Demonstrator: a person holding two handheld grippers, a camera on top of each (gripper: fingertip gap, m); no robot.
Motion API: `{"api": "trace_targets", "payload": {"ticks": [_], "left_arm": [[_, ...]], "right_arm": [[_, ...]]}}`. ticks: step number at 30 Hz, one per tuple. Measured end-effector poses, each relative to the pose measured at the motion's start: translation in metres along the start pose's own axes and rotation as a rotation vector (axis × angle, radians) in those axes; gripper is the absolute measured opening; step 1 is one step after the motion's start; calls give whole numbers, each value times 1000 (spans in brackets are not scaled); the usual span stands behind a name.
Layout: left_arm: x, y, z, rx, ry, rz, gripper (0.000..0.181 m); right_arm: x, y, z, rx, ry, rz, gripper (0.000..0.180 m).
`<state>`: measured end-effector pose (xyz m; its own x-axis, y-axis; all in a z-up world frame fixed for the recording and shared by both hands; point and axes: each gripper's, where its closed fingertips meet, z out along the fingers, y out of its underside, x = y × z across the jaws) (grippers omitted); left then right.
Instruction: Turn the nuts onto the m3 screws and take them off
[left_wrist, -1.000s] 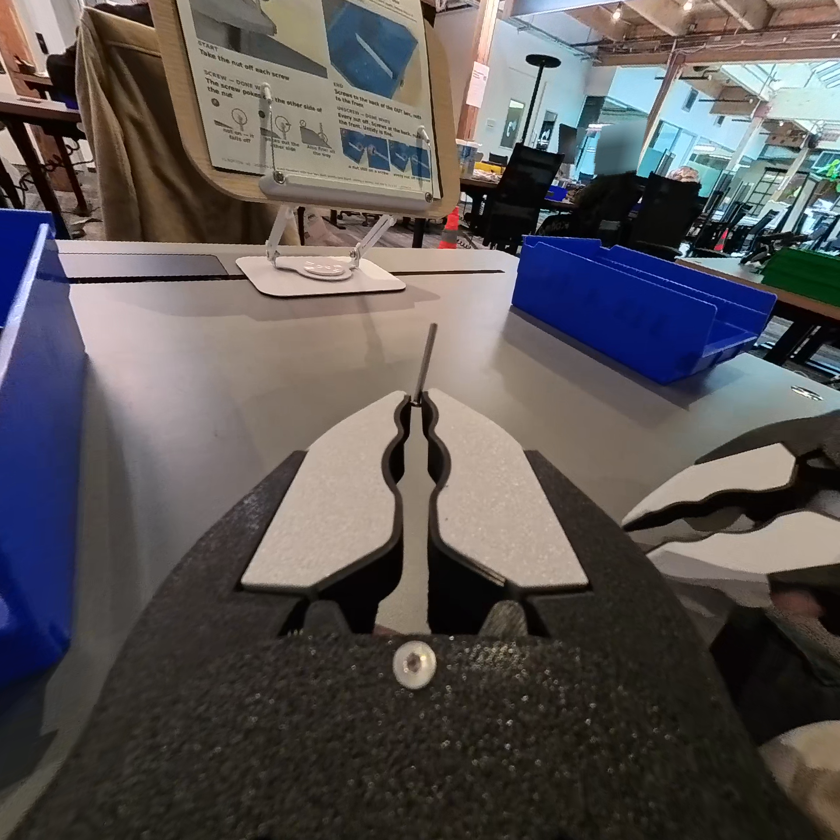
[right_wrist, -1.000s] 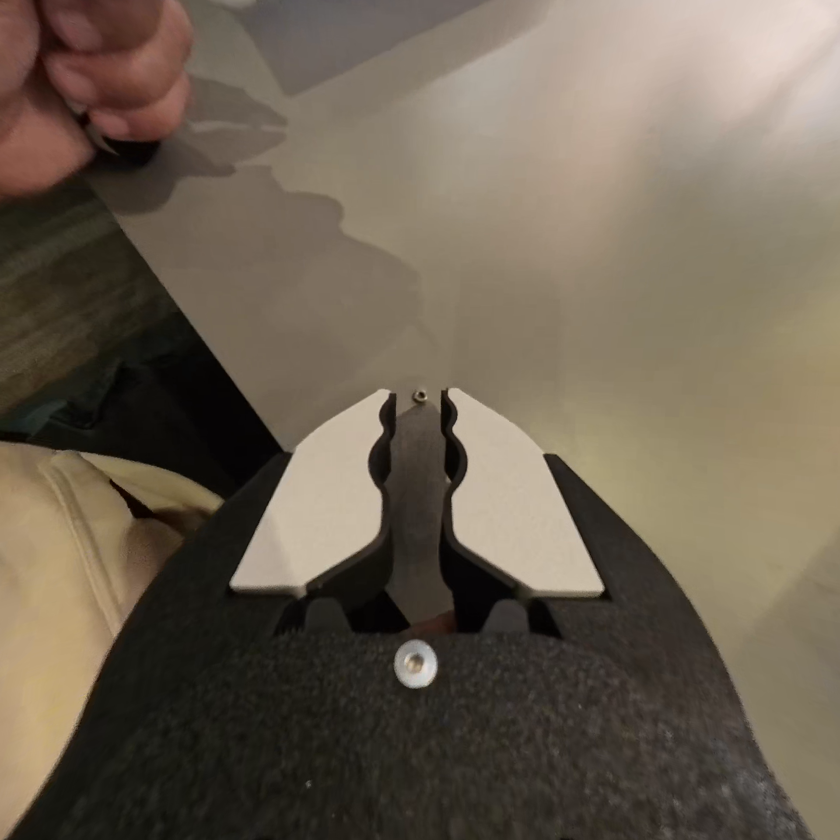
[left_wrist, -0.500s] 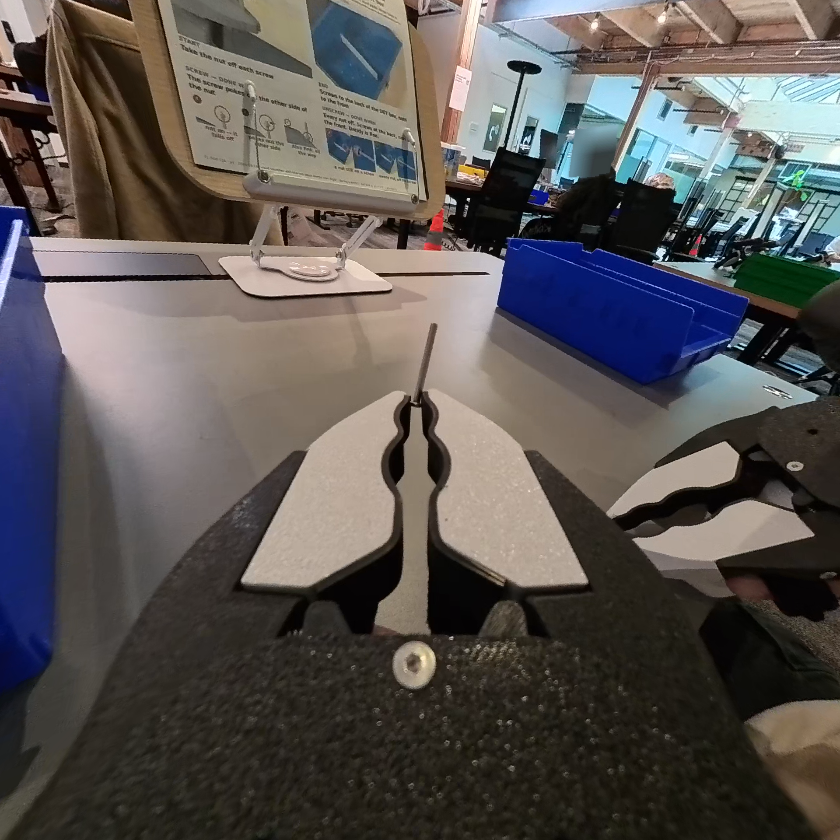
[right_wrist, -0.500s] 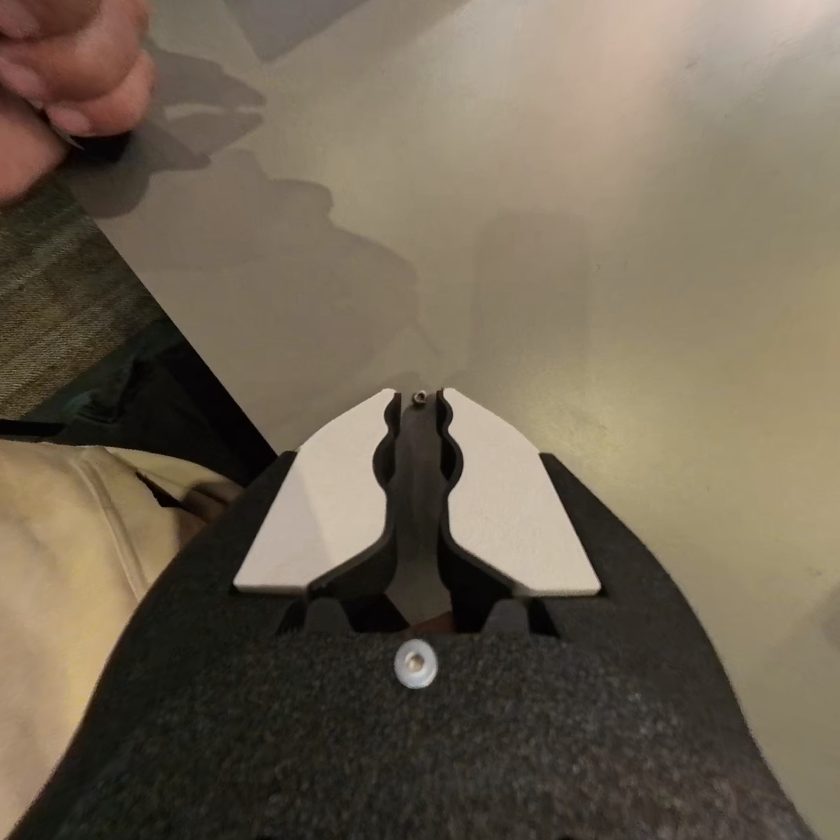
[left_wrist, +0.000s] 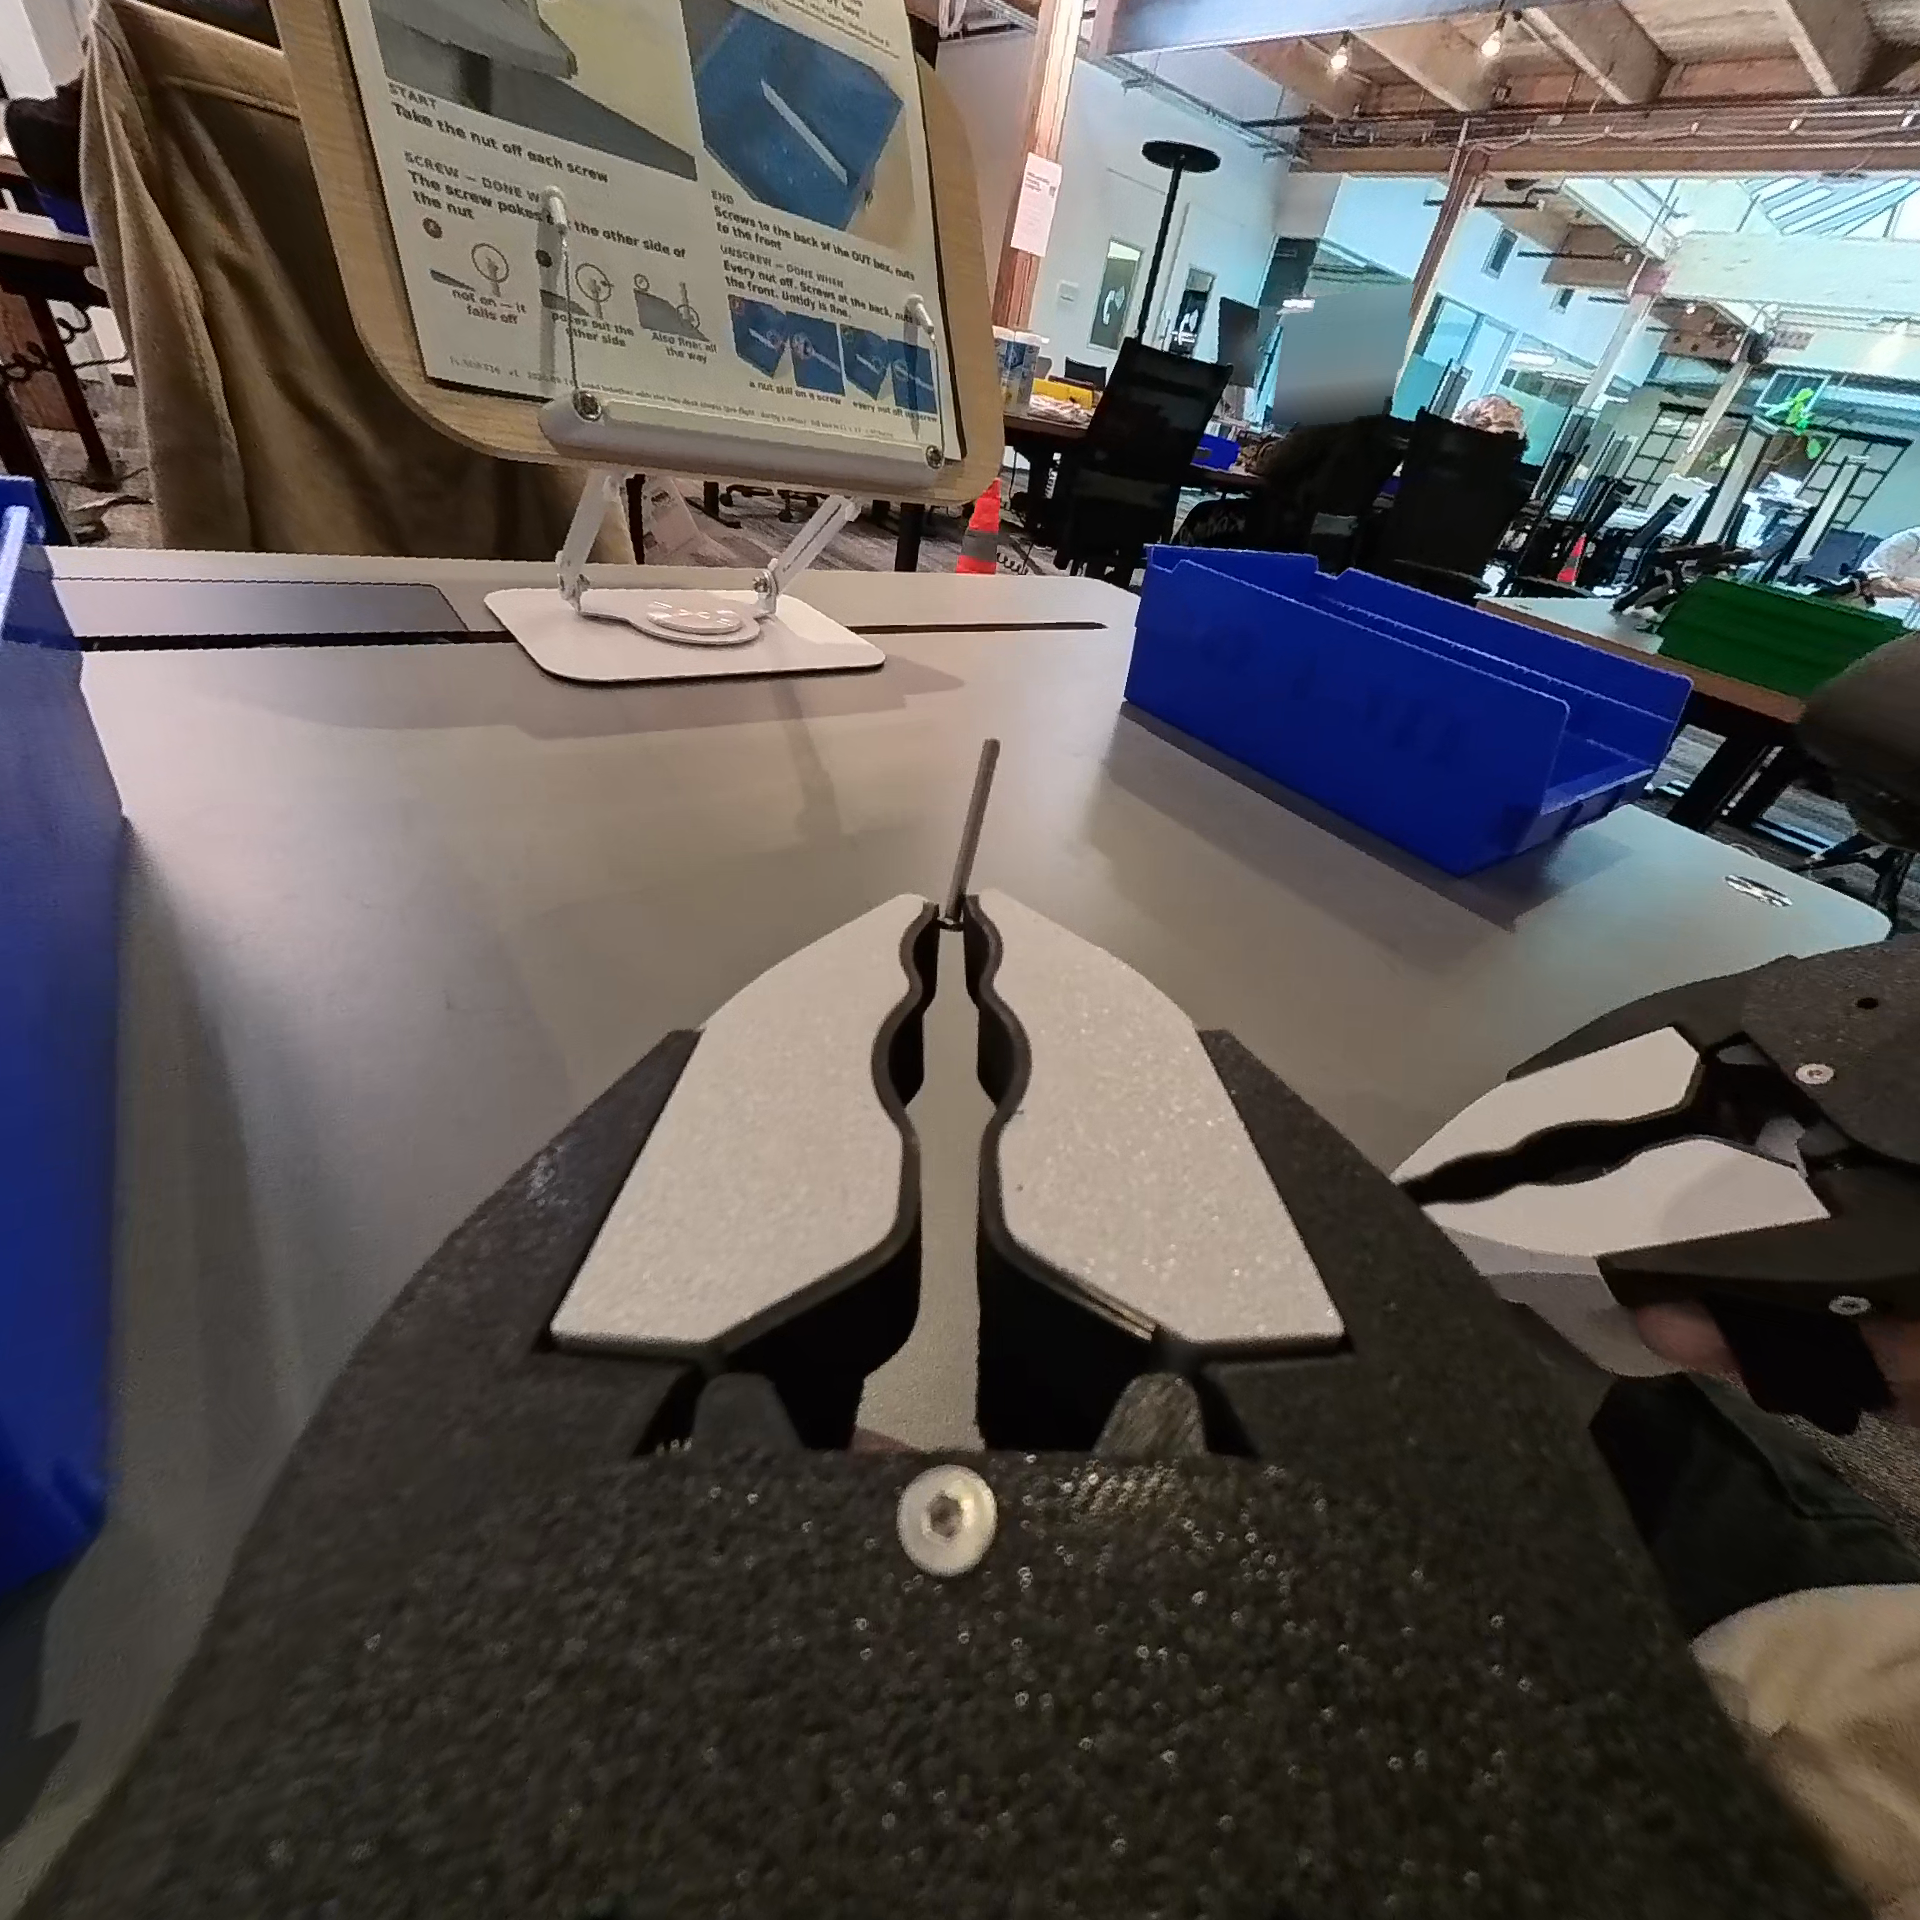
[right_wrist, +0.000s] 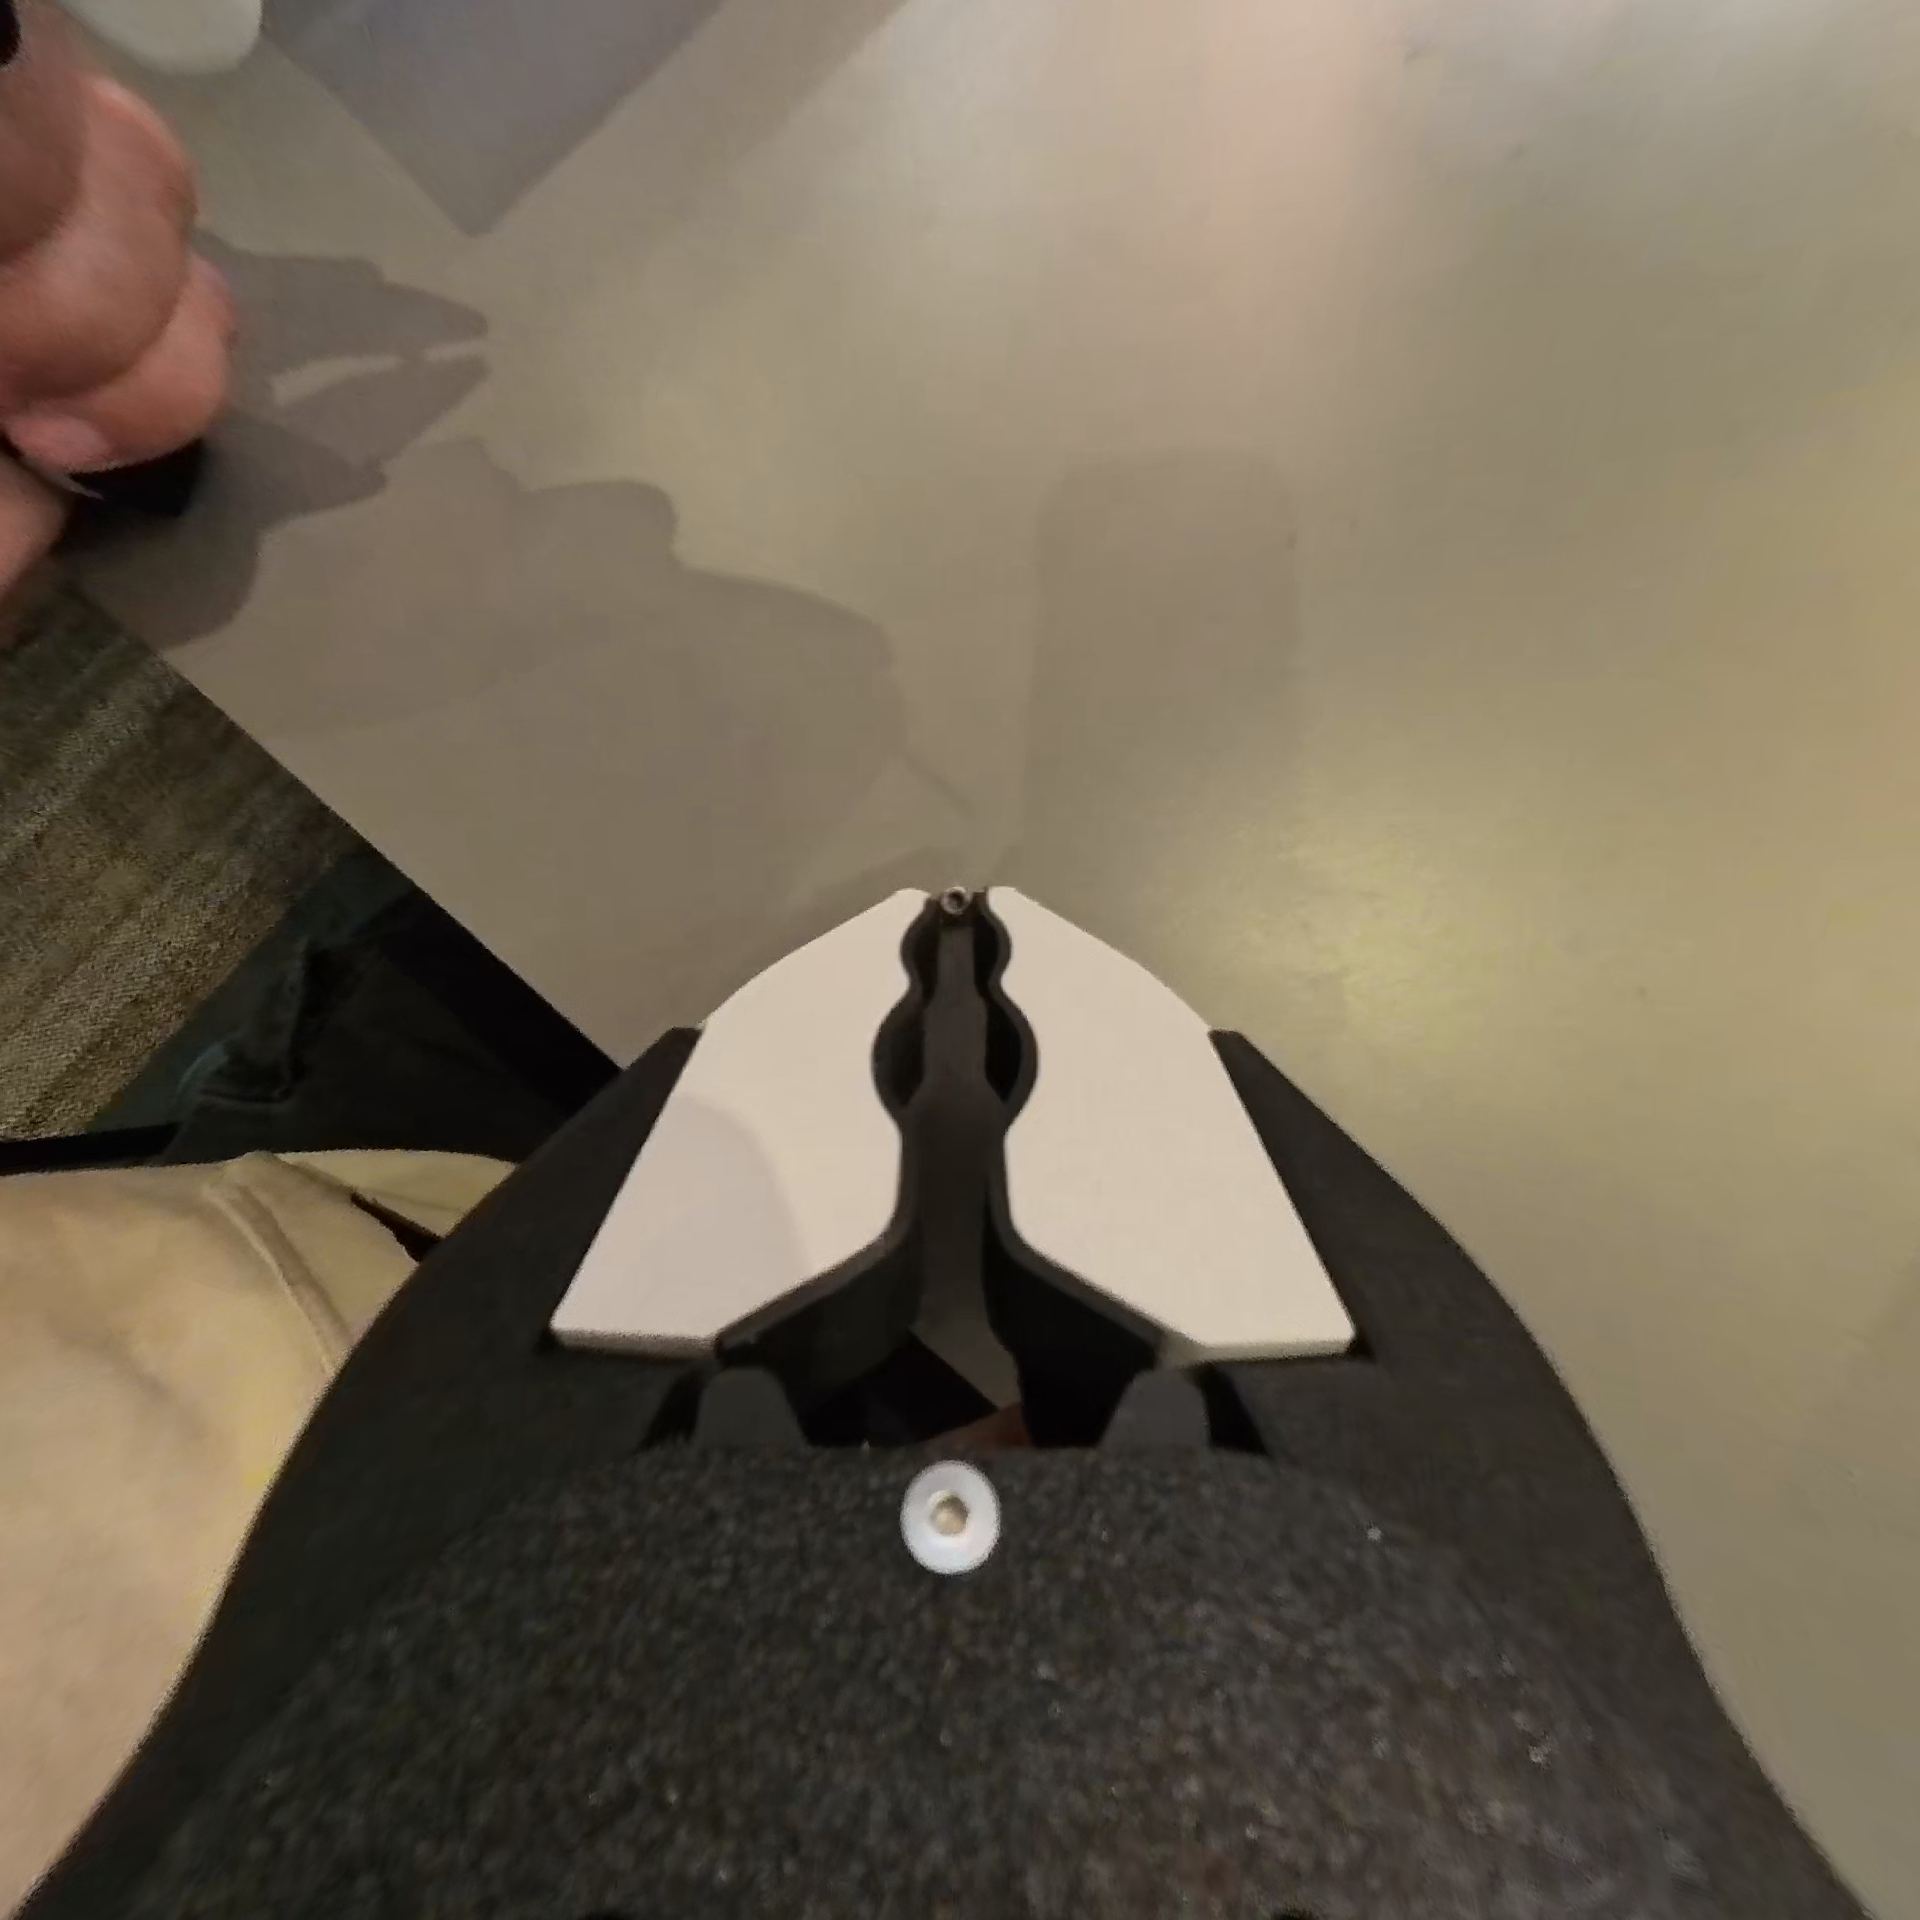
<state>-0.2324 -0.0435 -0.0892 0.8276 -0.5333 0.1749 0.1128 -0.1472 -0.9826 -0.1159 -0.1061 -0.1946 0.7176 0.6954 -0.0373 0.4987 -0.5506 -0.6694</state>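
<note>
My left gripper (left_wrist: 948, 916) is shut on a long thin M3 screw (left_wrist: 975, 831), pinched at its lower end so the shaft sticks up and away over the grey table (left_wrist: 520, 831). My right gripper (right_wrist: 954, 900) is shut on a small silver nut (right_wrist: 954, 902) held at the very fingertips, low over the table's near edge. In the left wrist view the right gripper (left_wrist: 1403, 1179) shows at the lower right, fingers together, pointing left, well to the right of the screw.
A blue bin (left_wrist: 1392, 717) stands at the right of the table and another blue bin (left_wrist: 52, 1039) at the left edge. An instruction board on a white stand (left_wrist: 686, 634) stands at the back. A hand (right_wrist: 94, 343) shows top left in the right wrist view. One gripper's finger ends stand about 15 centimetres off the other's.
The right gripper's fingers closed fully on the nut, which lay between open tips a second ago. In the left wrist view the right gripper has risen and turned. The screw stays held.
</note>
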Motion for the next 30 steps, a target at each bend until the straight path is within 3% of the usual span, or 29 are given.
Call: {"api": "trace_targets", "payload": {"ticks": [8,12,30], "left_arm": [[0,-1,-1,5,11,-8,4],[2,0,0,0,16,-2,4],[6,2,1,-17,38,15,4]], "right_arm": [[-1,-1,1,10,4,-26,0],[-4,-3,2,13,-10,-51,13],[-6,-7,6,36,-33,-76,5]]}}
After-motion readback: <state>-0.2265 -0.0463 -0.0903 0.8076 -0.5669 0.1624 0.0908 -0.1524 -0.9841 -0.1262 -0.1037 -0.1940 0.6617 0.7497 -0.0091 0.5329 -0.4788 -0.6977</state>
